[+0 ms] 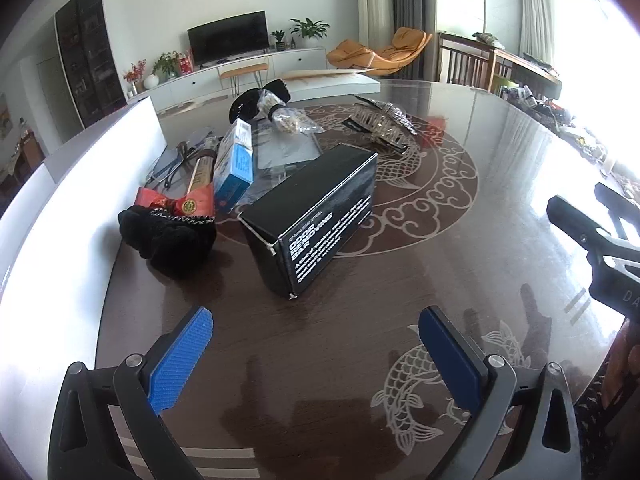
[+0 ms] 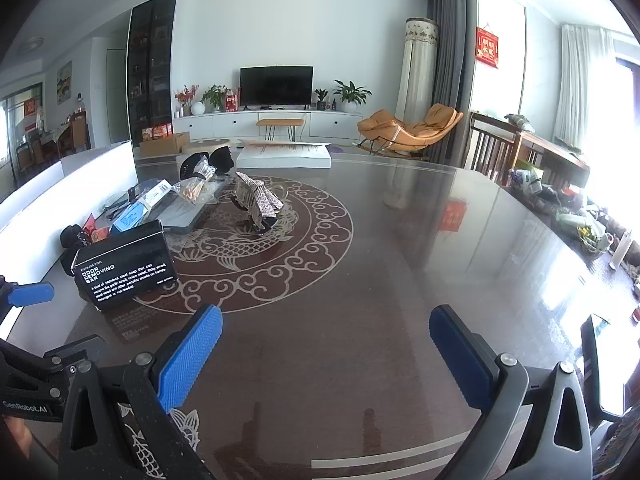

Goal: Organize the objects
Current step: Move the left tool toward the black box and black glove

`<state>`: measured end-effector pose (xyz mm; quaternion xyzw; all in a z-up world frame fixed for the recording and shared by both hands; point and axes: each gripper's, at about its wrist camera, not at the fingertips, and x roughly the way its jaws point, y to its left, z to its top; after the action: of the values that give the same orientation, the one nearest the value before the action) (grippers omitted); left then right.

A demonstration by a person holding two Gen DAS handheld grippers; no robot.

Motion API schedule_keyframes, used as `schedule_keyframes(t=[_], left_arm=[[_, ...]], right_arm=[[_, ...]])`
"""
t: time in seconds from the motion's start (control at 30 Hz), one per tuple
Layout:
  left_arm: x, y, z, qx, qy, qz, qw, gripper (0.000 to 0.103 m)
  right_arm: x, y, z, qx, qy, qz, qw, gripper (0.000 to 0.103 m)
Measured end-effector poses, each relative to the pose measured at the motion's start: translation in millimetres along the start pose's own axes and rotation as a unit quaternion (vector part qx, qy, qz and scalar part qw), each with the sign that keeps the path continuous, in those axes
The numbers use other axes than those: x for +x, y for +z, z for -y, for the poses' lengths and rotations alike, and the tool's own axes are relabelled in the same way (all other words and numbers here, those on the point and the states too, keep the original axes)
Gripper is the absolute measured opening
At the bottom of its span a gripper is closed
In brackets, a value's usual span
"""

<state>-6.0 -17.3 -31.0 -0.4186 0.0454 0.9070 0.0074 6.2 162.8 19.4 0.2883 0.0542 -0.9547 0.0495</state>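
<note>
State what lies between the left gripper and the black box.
Only bare table: in the left wrist view, nothing sits between the open left gripper and the black box.

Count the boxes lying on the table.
2: a black box nearest the left claw, and a blue box just behind it in the clutter. More could be hidden under the bags.
</note>
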Motion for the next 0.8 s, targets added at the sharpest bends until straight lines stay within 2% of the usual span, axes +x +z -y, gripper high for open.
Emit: schedule_keyframes(t=[0.13,0.8], left_arm=[[4,-5,-7,-0.009,0.015,-0.011,0.9998,0.103],[20,-13,-14,-0.020,0.024,-0.048,0.9984,0.103]], right_arm=[[3,-1,-2,-0.002,0.003,-0.005,1.000,0.103],[15,-5,-3,0.001,0.012,-0.037,0.999,0.103]])
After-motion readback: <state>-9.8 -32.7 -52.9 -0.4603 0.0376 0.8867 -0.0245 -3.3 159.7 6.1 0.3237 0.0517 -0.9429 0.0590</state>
